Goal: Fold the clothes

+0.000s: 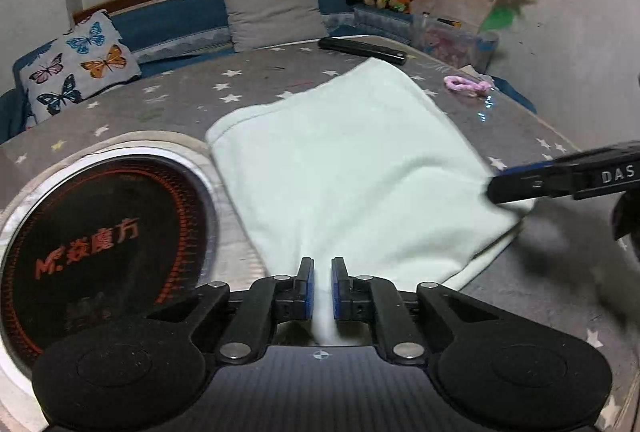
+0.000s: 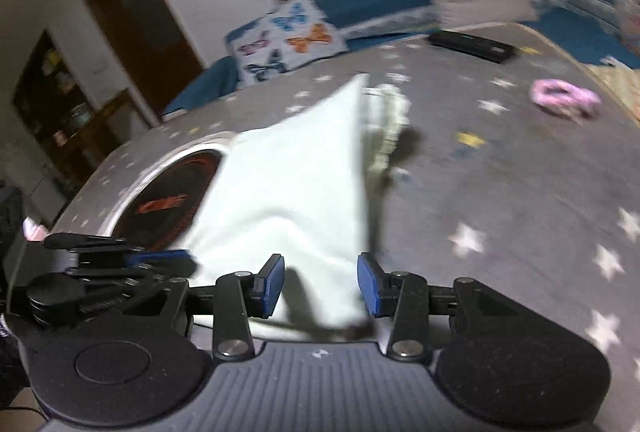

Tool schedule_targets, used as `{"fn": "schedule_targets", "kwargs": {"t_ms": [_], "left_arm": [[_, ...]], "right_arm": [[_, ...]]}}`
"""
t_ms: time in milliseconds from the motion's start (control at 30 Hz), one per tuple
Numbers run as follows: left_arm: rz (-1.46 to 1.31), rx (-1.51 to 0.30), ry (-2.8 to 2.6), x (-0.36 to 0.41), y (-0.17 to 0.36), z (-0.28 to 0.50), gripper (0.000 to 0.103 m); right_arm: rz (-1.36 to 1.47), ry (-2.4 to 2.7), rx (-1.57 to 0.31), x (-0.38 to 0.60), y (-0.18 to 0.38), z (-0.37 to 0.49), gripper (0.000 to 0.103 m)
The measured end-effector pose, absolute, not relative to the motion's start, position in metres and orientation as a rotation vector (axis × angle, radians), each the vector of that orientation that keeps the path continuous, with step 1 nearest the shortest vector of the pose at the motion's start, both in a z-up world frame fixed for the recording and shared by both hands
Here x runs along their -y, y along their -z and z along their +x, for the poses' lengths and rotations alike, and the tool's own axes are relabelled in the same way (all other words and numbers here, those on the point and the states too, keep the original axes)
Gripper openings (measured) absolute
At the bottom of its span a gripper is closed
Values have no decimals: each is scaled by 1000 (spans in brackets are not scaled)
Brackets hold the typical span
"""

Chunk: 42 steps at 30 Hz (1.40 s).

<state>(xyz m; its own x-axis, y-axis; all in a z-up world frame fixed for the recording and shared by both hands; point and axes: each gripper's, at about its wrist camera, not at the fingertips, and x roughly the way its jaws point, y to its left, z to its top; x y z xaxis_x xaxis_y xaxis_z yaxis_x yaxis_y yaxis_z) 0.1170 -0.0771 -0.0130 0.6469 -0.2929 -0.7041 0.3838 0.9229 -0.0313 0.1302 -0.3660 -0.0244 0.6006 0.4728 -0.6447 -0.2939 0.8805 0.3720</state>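
Pale mint fleece cloth [image 1: 344, 168] lies folded on the star-printed grey table cover [image 1: 168, 104], near edge pinched by the left gripper [image 1: 322, 282]; right gripper [image 2: 321, 282] open astride a blurred corner.

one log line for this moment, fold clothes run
left gripper: shut on pale green cloth | right gripper: open at cloth corner | surface: star-print table

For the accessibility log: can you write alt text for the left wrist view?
The left tool pinches the near edge of a pale mint cloth spread on a grey star-print surface, while the right tool reaches the cloth's right corner. A round black disc with orange lettering lies to the left.
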Motion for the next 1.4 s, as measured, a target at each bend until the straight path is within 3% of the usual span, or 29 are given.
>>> {"fn": "schedule_targets", "kwargs": {"t_ms": [333,500,600,667,767,833,933,1067,1233,1300,1400], "left_arm": [[227,-699,476,69,2,80,12],[282,-683,497,76,8,72,15],[309,-670,506,79,11,68,33],[315,-657,506,81,10,68,34],[333,-655,498,86,13,71,33],[356,-661,489,89,18,74,14],[378,-636,441,89,17,71,4],[405,-562,382,81,3,55,3],[455,-637,409,76,21,50,4],[445,-646,425,71,20,49,8],[391,-655,452,59,5,54,9]], "right_arm": [[311,-432,-812,392,28,114,41],[350,-431,-823,387,34,114,16],[359,-435,-804,385,28,112,10],[359,-438,-785,384,21,110,9],[369,-447,-769,382,14,108,8],[370,-446,-765,380,12,108,8],[376,-441,-753,380,9,104,7],[380,-454,-763,380,12,96,6],[364,-455,-871,371,42,97,9],[323,-456,-865,370,39,95,15],[243,-445,-800,370,15,98,16]]}}
